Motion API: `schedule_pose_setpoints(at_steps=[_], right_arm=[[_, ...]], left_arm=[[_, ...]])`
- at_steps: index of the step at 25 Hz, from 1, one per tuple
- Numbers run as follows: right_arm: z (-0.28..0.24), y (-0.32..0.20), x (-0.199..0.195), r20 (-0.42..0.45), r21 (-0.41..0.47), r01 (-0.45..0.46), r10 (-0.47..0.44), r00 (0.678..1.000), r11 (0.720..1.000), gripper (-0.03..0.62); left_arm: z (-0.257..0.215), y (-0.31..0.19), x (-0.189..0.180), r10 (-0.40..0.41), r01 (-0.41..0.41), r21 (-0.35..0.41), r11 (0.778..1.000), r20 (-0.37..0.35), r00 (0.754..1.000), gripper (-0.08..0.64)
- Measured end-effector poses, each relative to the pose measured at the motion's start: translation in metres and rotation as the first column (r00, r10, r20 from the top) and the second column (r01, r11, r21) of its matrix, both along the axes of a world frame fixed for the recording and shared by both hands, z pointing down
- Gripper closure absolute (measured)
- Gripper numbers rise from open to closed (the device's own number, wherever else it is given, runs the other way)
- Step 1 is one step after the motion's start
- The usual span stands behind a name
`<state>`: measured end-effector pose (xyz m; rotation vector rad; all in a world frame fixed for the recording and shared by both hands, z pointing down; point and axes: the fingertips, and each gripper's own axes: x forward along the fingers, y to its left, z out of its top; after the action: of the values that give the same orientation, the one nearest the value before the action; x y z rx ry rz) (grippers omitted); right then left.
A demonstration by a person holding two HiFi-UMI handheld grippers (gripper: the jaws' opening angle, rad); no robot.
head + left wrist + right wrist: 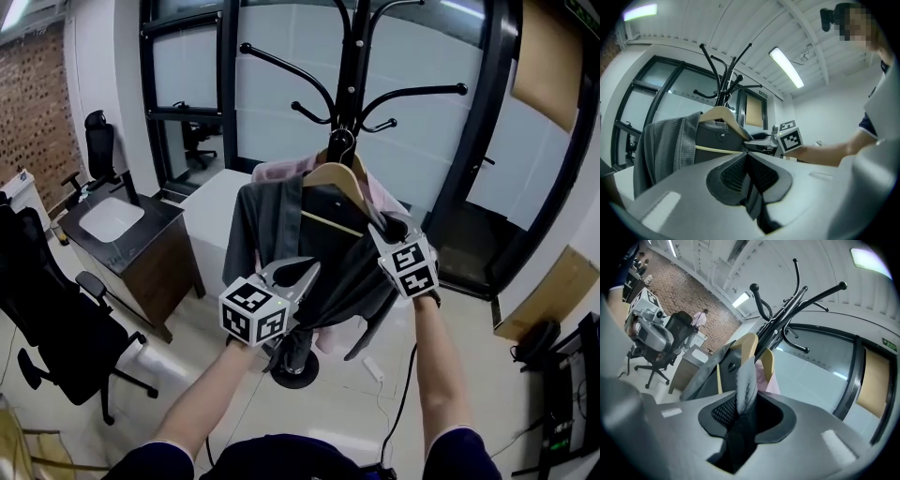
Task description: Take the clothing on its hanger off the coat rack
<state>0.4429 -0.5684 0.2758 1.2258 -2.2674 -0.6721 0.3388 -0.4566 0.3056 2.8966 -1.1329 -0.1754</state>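
Note:
A black coat rack (352, 75) stands ahead of me. On it hangs a wooden hanger (339, 180) with a grey garment (272, 225), and a pink garment (281, 169) shows behind. My right gripper (386, 225) sits at the hanger's right shoulder end. In the right gripper view it (743, 401) is shut on a fold of the grey cloth (745, 376) just below the hanger (749, 345). Lower down, my left gripper (305, 272) is at the garment's lower part. In the left gripper view its jaws (747, 157) are shut with dark cloth pinched between them.
A dark desk (131, 244) and a black office chair (56, 328) stand at the left. A white cabinet (220, 211) is behind the rack, in front of glass doors. The rack's round base (295, 370) and a power strip (373, 368) lie on the floor.

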Motion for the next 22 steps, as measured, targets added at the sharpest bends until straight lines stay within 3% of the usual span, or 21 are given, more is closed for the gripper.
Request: schedule_pose_setpoints(at_steps=[6, 14, 22], right_arm=[[-0.011, 0.013, 0.003, -0.038, 0.050, -0.010, 0.012, 0.999, 0.999, 0.495], [-0.034, 0.041, 0.014, 0.004, 0.090, -0.012, 0.012, 1.000, 0.996, 0.495], [-0.049, 0.080, -0.006, 0.030, 0.117, 0.086, -0.090, 0.995, 0.989, 0.495]], left_arm=[[0.001, 0.003, -0.002, 0.001, -0.001, -0.003, 1.000, -0.004, 1.000, 0.548], [-0.004, 0.014, -0.002, 0.004, -0.004, 0.002, 1.000, -0.015, 1.000, 0.548], [-0.017, 0.024, -0.017, -0.054, 0.055, 0.027, 0.998, -0.035, 0.998, 0.548]])
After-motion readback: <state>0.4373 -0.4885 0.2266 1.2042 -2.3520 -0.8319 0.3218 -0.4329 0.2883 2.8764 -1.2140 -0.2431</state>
